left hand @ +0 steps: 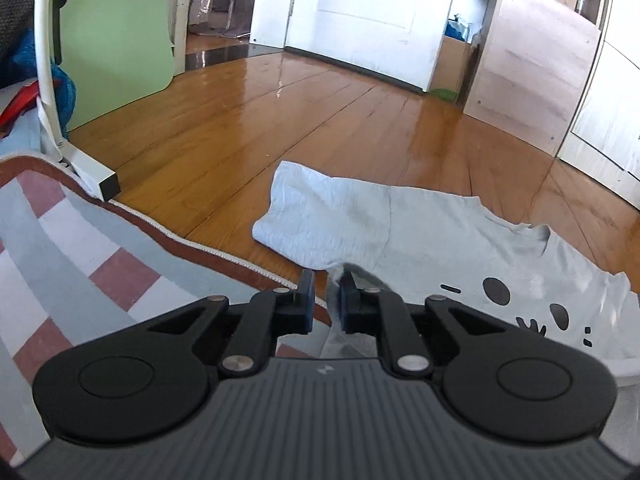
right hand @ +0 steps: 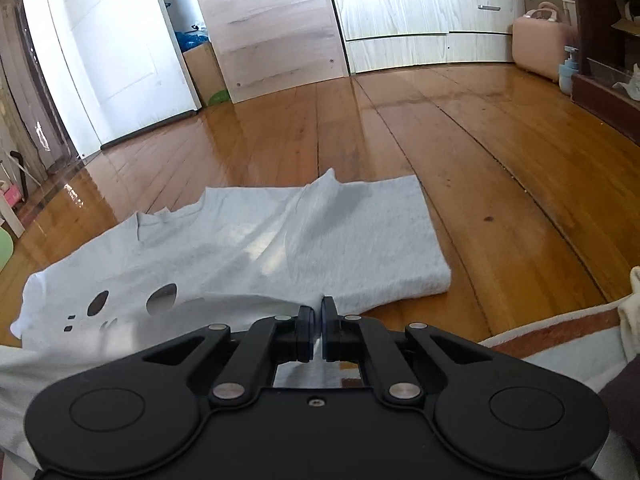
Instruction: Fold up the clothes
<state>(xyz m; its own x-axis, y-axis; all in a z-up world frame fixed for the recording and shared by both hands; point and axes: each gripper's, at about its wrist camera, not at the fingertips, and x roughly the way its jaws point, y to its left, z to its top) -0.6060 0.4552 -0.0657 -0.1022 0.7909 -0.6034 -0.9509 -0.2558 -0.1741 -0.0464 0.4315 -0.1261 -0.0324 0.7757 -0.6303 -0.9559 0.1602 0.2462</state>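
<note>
A light grey T-shirt (left hand: pixel 432 236) with a black cartoon face print lies on the wooden floor, partly over a rug. In the left wrist view my left gripper (left hand: pixel 326 286) sits at the shirt's left underarm edge, its jaws slightly apart with a fold of grey cloth between them. In the right wrist view the same T-shirt (right hand: pixel 240 248) spreads ahead, its sleeve to the right. My right gripper (right hand: pixel 318 312) is shut on the shirt's near edge, and cloth shows between the pads.
A striped rug (left hand: pixel 80 248) with a brown border lies at left, and its edge (right hand: pixel 560 332) shows at right. A white stand base (left hand: pixel 94 172), a green panel (left hand: pixel 116 36), a white door (left hand: pixel 360 16), wooden cabinets (right hand: pixel 272 24) and a pink case (right hand: pixel 538 40) ring the wooden floor (right hand: pixel 460 140).
</note>
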